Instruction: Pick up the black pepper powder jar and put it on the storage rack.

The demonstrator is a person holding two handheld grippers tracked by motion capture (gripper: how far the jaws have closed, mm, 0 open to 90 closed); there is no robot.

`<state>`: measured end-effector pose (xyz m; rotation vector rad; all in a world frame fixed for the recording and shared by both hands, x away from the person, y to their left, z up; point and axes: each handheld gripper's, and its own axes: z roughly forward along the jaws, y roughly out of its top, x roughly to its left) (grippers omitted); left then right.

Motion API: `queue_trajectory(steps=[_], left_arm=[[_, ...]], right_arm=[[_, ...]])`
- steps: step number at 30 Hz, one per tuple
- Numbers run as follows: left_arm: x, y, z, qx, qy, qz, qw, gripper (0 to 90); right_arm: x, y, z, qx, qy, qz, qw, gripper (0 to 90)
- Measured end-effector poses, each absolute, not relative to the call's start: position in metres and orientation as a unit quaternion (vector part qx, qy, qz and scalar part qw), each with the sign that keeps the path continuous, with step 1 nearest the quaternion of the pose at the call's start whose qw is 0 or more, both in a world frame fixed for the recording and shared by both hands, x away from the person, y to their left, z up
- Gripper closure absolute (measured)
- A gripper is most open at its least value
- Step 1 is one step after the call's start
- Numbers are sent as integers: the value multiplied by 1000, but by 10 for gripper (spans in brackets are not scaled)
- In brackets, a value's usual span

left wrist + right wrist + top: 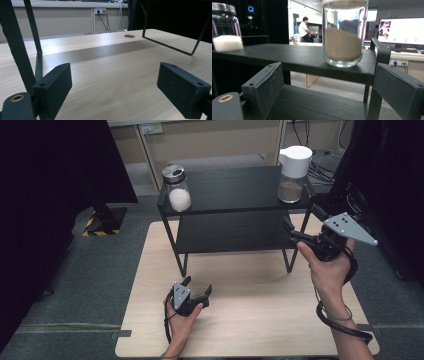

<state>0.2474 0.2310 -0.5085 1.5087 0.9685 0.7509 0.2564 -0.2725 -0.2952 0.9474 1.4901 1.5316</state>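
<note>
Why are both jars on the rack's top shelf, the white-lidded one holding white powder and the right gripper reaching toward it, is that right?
Not quite. The white-lidded jar holds brown powder, as the high view shows; the white powder is in the metal-lidded jar. Both stand on the top shelf, and the right gripper, jaws open, does point toward the white-lidded one.

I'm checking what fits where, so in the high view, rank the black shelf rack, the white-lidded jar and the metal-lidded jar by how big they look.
1. black shelf rack, far the largest.
2. white-lidded jar, the taller of the two jars.
3. metal-lidded jar, a bit shorter and squatter.
Both jars stand on the top shelf at a similar distance from the camera, so the comparison seems fair.
</note>
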Motion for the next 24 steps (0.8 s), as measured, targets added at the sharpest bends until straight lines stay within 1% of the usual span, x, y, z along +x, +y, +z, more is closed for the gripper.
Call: queue_trajectory(steps=[24], left_arm=[[247,231,-509,641,411,320,564,119]], right_arm=[[241,-285,-343,390,604,593,362,94]])
